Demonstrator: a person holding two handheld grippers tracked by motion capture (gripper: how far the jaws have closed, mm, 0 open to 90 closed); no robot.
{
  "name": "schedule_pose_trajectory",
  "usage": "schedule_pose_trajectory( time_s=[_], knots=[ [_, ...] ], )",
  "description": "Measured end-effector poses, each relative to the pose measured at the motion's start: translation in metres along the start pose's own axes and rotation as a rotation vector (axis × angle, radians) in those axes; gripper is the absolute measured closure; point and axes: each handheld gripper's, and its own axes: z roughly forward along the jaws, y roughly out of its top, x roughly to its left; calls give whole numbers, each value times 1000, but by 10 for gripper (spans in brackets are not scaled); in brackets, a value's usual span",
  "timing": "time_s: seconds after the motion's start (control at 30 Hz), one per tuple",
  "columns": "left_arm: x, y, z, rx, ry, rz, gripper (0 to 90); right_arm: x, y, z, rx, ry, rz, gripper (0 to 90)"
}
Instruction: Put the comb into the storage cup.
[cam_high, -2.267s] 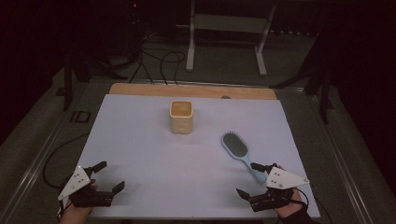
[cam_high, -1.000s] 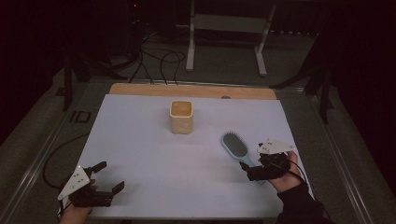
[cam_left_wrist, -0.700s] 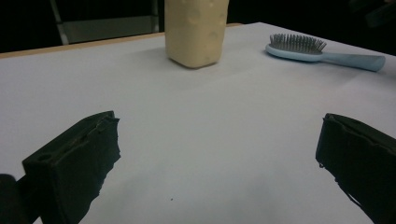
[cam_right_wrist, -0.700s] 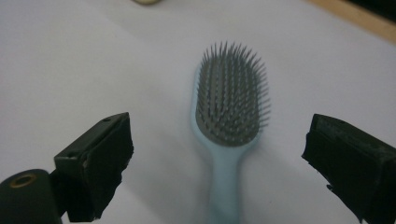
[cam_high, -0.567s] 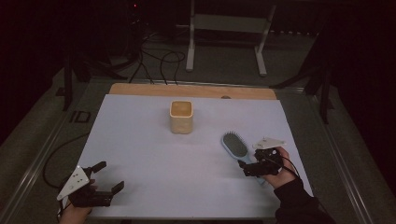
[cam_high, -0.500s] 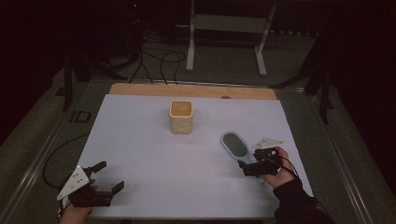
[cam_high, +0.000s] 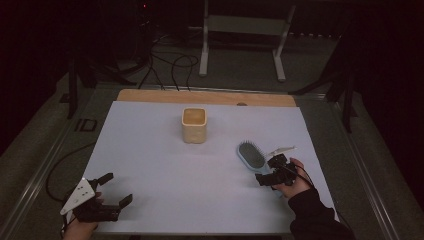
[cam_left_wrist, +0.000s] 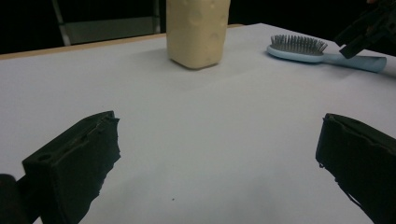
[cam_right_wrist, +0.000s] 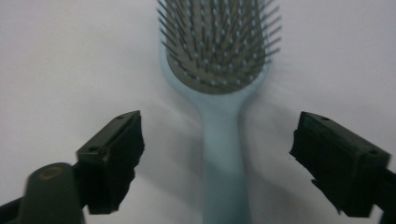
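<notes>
White sheeting covers the worktop (cam_high: 160, 165), with a cream square cup (cam_high: 194, 125) standing near its middle. To the right lies a pale blue hairbrush (cam_right_wrist: 219, 88), bristles up, handle toward the person. It looks like light, rigid plastic, smooth and perhaps a little slippery; the narrow handle is likely the best place to grip, since the bristles would flex. The right tool (cam_right_wrist: 217, 158) hangs spread, one jaw on each side of the handle, not touching. The left tool (cam_high: 107, 192) rests spread and empty at the near left.
</notes>
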Motion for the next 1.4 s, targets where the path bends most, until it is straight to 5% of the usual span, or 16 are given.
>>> schedule_pose_trajectory(
  time_s=[0.2,0.73,1.4],
  knots=[
    [1,0,0,4,3,0,0,-1,4,5,62,0,26,289],
    [0,0,-1,0,6,0,0,0,20,15,212,-34,-21,467],
    [0,0,-1,8,10,4,0,-5,33,27,339,-8,-60,539]
  ],
)
